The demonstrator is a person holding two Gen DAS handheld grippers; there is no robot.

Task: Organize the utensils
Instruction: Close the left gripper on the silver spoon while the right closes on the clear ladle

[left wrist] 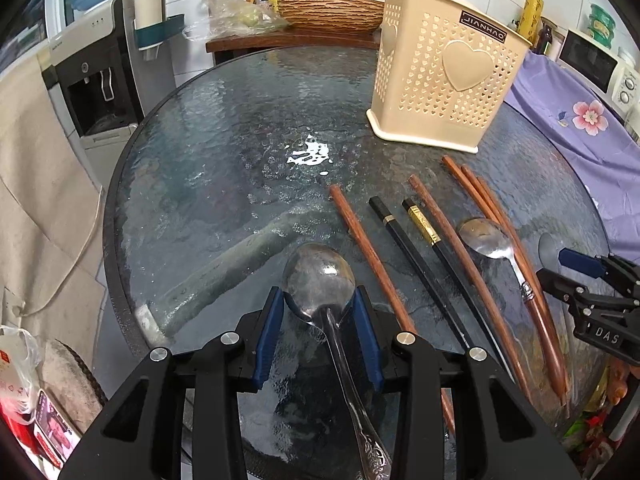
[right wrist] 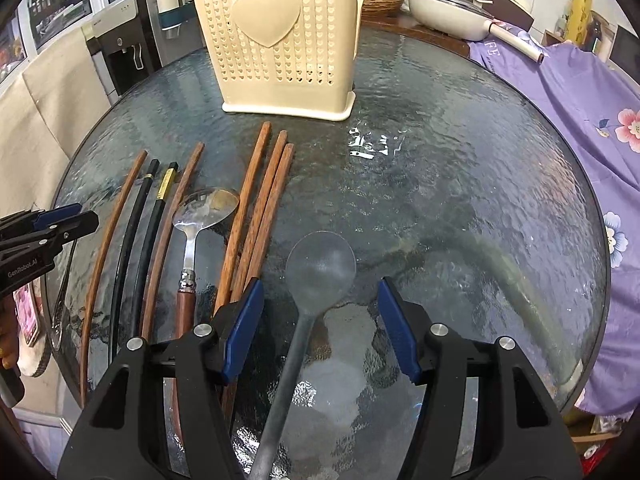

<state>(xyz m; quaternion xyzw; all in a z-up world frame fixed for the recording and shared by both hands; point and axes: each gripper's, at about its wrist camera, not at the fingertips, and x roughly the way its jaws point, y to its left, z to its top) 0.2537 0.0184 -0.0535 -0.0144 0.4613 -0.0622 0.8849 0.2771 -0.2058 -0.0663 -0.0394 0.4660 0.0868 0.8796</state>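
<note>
Pinching steel spoon (left wrist: 318, 276) bowl – left gripper (left wrist: 319, 308) | right gripper (right wrist: 320, 308) spread, straddling grey spoon (right wrist: 320, 266) – table (right wrist: 480, 184) rightward bare

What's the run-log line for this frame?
left gripper: shut on steel spoon | right gripper: open around grey spoon, no contact | chopsticks: on table

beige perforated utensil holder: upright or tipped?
Upright. The beige perforated utensil holder stands on its base on the round glass table, heart emblem right way up.
</note>
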